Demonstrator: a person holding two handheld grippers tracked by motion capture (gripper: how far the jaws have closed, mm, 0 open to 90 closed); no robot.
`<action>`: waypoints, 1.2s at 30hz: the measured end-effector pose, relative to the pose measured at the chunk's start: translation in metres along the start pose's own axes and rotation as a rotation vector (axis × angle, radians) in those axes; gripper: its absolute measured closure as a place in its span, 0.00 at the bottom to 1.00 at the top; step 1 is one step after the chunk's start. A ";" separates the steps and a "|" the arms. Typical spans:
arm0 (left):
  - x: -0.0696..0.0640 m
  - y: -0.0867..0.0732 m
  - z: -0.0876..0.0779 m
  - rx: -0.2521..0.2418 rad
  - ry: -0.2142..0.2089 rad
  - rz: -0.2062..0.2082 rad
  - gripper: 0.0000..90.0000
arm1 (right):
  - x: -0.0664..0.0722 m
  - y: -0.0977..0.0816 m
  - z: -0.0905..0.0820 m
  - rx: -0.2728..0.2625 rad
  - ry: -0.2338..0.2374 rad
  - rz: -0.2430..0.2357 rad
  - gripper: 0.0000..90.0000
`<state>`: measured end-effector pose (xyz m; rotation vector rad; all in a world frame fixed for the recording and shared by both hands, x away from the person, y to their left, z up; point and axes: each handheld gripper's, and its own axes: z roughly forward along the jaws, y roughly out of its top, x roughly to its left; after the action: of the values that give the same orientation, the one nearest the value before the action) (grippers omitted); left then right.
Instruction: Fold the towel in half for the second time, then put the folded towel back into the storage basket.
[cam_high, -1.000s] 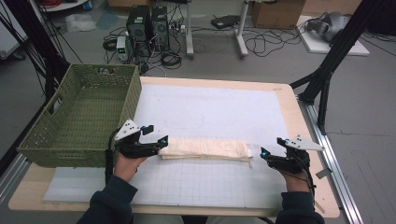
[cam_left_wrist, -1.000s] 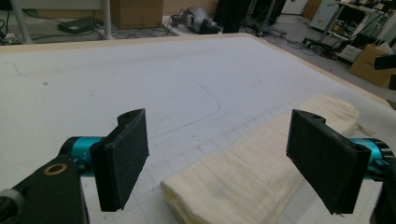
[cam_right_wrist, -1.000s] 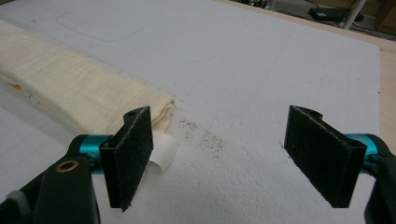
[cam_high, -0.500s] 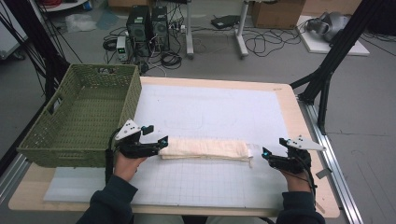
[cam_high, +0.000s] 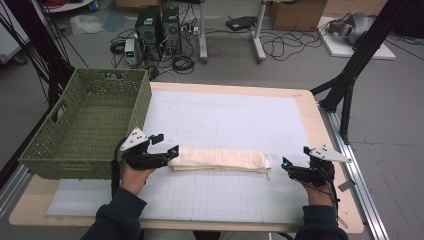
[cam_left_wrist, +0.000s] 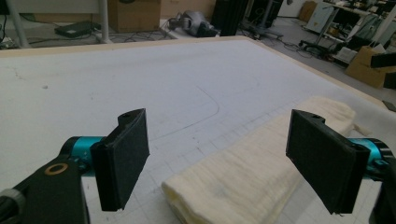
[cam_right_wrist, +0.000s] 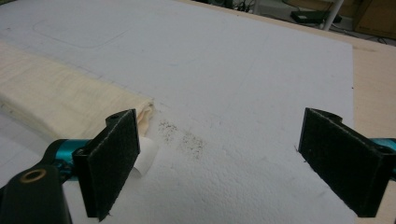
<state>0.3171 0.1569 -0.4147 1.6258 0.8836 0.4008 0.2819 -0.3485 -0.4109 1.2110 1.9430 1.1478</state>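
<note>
Near the counter's (cam_high: 310, 107) front edge, the left tool (cam_high: 172, 152) sat with its jaws spread around the left end of the folded cream cloth strip (cam_high: 220, 160), pads not pressing. The cloth lay flat, its long axis running left to right. The right tool (cam_high: 286, 165), just off the cloth's right end, had just been opening, nothing between its jaws. Neither cloth nor hands had shifted. Farther left stood the green woven basket (cam_high: 60, 150).

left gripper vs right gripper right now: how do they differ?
The left gripper sits at the folded cloth, its near end between the jaws; the right gripper stands just clear of the far end, nothing between them. The right jaws have just been opening. Both are open.
</note>
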 end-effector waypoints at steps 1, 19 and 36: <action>0.000 0.000 0.000 0.001 -0.002 0.001 0.24 | 0.000 0.000 -0.001 -0.007 0.006 0.001 0.13; -0.001 -0.002 0.003 0.019 -0.006 0.005 0.25 | -0.001 0.001 0.001 -0.012 0.025 -0.002 0.13; 0.003 -0.006 0.009 0.098 0.013 -0.020 0.34 | 0.002 0.002 0.002 -0.003 0.028 -0.008 0.13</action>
<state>0.3230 0.1531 -0.4229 1.7041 0.9413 0.3598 0.2838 -0.3453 -0.4098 1.1902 1.9639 1.1687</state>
